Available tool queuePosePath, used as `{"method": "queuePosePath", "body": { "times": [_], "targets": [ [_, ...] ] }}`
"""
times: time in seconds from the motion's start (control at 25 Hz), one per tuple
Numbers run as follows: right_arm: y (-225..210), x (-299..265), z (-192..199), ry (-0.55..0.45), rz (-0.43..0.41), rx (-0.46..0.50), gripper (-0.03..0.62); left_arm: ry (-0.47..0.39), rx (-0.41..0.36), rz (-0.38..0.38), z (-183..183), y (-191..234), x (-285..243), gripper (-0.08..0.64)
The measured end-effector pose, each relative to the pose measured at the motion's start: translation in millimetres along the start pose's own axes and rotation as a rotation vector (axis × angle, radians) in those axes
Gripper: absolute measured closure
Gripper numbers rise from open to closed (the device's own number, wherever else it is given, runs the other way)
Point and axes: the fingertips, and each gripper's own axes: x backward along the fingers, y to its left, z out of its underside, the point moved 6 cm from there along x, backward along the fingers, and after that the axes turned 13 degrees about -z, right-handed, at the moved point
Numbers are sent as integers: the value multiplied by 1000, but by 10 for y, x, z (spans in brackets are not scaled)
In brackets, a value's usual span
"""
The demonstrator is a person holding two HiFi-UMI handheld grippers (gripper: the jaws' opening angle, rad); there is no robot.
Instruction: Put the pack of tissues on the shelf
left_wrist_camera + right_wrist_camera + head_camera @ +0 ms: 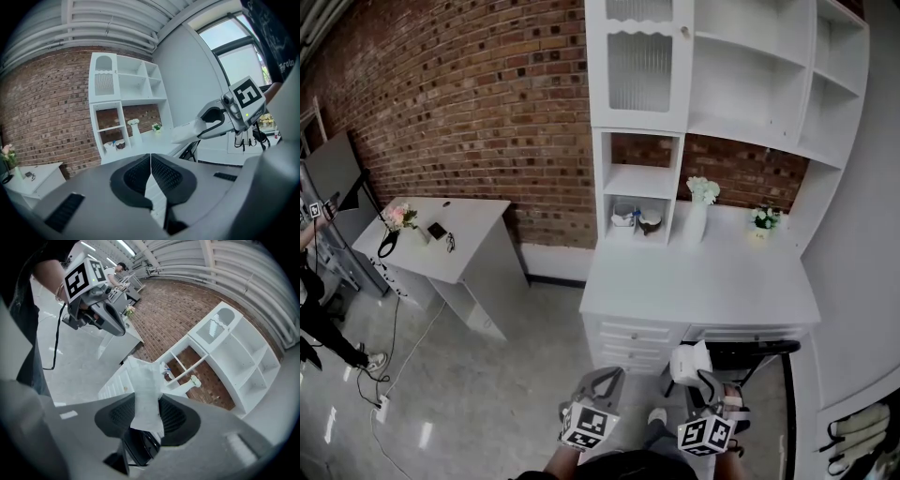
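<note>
Left gripper (150, 160): jaws pressed together, nothing between them; held low in front of the person, beside the right gripper.
Right gripper (146, 404): jaws clamped on the pack of tissues, pads against both flat sides.
Pack of tissues (143, 380): white soft pack, standing out forward past the jaw tips; held in the air just before the front edge of the desk, not on any shelf.
Chair (757, 357): dark frame, tucked in the knee space under the desk, just beyond the pack.
Desk (703, 286): white, top bare in the middle, drawers at its left side.
Vase (697, 222): white, upright at the back of the desk, holding white flowers.
Plant pot (761, 225): small, at the back right of the desk.
Shelf unit (750, 89): white, rising from the back of the desk; open compartments at right, a glass door (639, 70) at upper left.
Low compartment (637, 208): holds small containers, left of the vase.
Side table (455, 246): white, well left of the desk, against the brick wall (478, 94).
</note>
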Motion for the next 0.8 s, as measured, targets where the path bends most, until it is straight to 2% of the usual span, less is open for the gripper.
{"method": "queuePosePath", "body": {
  "times": [0.4, 0.8],
  "targets": [
    [-323, -198, 72, -20, 11, 33, 448, 33, 22, -29, 33, 37, -255, 548],
    [-798, -528, 223, -24, -6, 50, 448, 55, 13, -47, -95, 73, -762, 548]
  ]
}}
